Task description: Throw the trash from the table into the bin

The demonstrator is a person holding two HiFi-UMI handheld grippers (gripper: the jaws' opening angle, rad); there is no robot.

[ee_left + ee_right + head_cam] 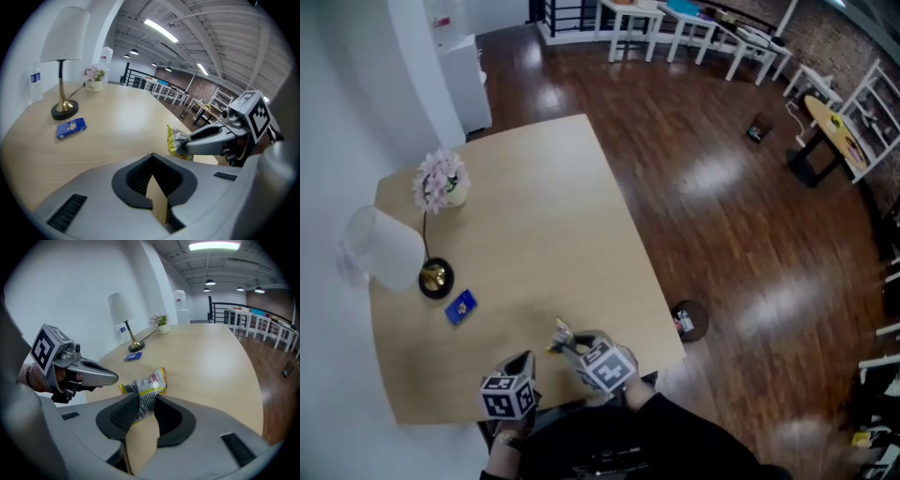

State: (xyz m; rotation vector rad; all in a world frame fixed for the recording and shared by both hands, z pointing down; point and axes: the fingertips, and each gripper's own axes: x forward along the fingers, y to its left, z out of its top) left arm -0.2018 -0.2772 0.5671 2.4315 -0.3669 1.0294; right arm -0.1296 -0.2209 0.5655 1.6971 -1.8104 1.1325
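Note:
A crumpled yellow-and-silver snack wrapper (560, 335) (145, 384) hangs just above the light wood table (544, 225) near its front edge. My right gripper (566, 343) (143, 401) is shut on the wrapper, which sticks out past the fingertips. The left gripper view shows the same wrapper (176, 141) pinched in the right gripper (188, 142). My left gripper (523, 362) (152, 161) is just left of it, jaws together with nothing between them; the right gripper view shows it (114, 377) as one closed point. A blue packet (460, 307) (71, 127) lies flat on the table to the left.
A white-shaded lamp (389, 248) and a flower pot (441, 181) stand at the table's left side. A small dark round container (689, 321) sits on the wood floor (722, 187) by the table's right front corner. White furniture lines the far wall.

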